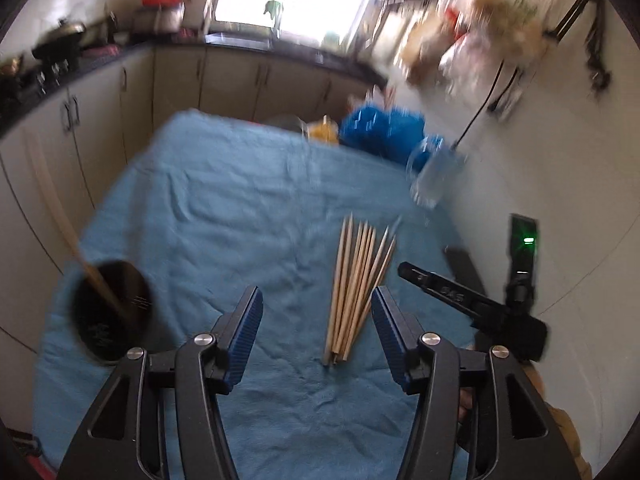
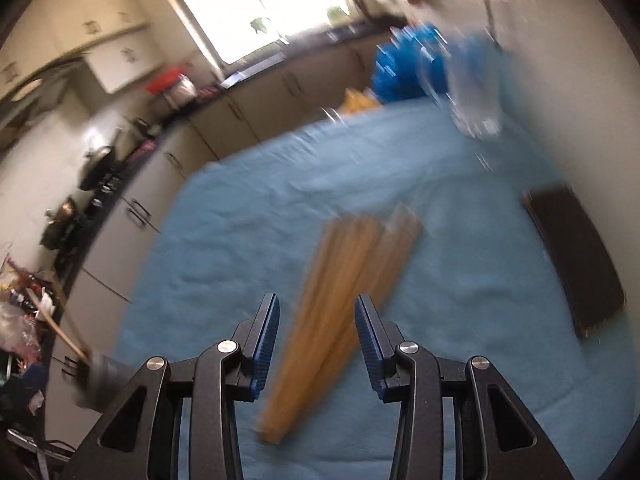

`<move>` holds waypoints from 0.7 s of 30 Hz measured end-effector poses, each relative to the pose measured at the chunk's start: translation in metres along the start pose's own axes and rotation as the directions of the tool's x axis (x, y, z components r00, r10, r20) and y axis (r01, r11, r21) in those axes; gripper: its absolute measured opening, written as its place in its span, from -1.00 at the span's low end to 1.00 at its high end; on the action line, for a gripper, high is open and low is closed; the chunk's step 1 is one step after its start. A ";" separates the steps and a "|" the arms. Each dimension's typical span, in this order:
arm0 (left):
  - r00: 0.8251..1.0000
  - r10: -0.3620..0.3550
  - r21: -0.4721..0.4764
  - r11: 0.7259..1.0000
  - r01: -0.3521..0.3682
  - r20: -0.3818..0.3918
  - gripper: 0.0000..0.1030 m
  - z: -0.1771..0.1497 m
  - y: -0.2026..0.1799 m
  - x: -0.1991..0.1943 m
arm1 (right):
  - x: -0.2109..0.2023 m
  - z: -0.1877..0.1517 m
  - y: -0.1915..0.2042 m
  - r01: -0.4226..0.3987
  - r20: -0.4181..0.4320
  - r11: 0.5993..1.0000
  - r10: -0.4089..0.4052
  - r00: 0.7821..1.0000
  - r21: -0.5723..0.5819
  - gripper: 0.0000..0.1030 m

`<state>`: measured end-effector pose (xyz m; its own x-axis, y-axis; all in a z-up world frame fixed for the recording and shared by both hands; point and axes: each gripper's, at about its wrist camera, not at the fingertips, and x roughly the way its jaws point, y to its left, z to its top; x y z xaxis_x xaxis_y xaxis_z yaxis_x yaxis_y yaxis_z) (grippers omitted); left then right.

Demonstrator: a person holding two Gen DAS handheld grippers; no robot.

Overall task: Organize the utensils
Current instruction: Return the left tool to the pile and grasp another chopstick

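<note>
While both grippers hang over the blue cloth [image 1: 224,208], neither grips anything. Left gripper [image 1: 316,300] has its fingers spread wide; the bundle of wooden sticks [image 1: 356,284] lies flat on the cloth between the fingertips, closer to the right finger, tips fanning forward. Dark cup [image 1: 110,312] with one stick in it stands left of the left finger. Right gripper [image 2: 316,320] is also wide apart, with the blurred sticks [image 2: 340,308] lying between and ahead of its fingers, angled forward-right. Dark flat box [image 2: 576,268] lies well right of the right finger. Cup [image 2: 102,380] sits far left of the left finger.
</note>
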<state>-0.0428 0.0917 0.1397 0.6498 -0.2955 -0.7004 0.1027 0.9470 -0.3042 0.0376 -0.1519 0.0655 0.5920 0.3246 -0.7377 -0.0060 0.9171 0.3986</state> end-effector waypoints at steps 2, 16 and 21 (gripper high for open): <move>0.998 0.030 0.008 1.000 -0.029 -0.051 0.07 -0.001 -0.005 0.038 | 0.010 -0.003 -0.013 0.006 -0.027 1.000 -0.005 1.000 0.013 -0.17; 0.972 0.108 0.094 0.991 -0.090 -0.207 -0.48 0.008 -0.026 0.187 | 0.072 0.020 -0.018 0.118 -0.053 0.986 -0.125 0.991 -0.121 -0.30; 0.971 0.071 0.079 0.995 -0.054 -0.228 -0.86 0.010 -0.027 0.193 | 0.078 0.025 -0.014 0.187 -0.036 0.967 -0.196 0.980 -0.172 -0.66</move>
<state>0.0875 0.0105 0.0198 0.4669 -0.2483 -0.8487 0.1266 0.9687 -0.2138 0.1035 -0.1452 0.0159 0.5521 0.1463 -0.8208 -0.0338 0.9876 0.1533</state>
